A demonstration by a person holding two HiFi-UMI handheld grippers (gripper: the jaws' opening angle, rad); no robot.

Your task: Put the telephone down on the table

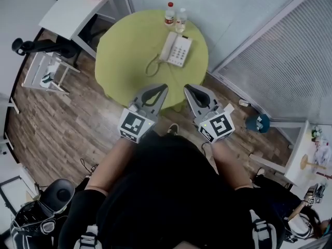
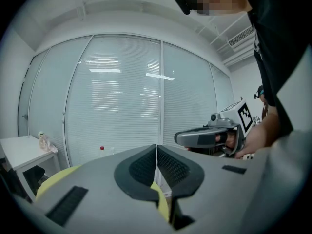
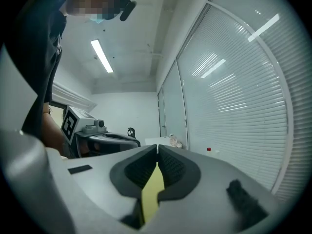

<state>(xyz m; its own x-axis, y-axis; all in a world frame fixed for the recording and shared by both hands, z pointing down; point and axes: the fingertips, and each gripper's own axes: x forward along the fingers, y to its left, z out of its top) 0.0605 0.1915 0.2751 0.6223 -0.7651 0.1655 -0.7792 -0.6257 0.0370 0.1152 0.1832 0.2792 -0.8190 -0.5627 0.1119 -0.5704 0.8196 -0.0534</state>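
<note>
Claws both sit clenched and empty: the left claw (image 1: 163,87) has its two dark ribbed pads pressed together tip to tip, and the right claw (image 1: 187,88) is squeezed closed the same way, with nothing caught between the pads of either. They hang side by side, a little apart, over the near edge of the round yellow-green counter (image 1: 124,56), each pointing toward its middle. The white push-button telephone (image 1: 176,49) lies flat on the far half of that counter, well apart from both claws, its handset along the left side of the base and its cord looping out to the left across the green top. Just beyond the telephone, at the far rim, stand a clear bottle with a red cap (image 1: 169,13) and a second clear bottle (image 1: 181,19), close together. A small white rectangular desk (image 1: 72,9) stands on the brown wood-plank floor (image 1: 57,123) off to the left.
</note>
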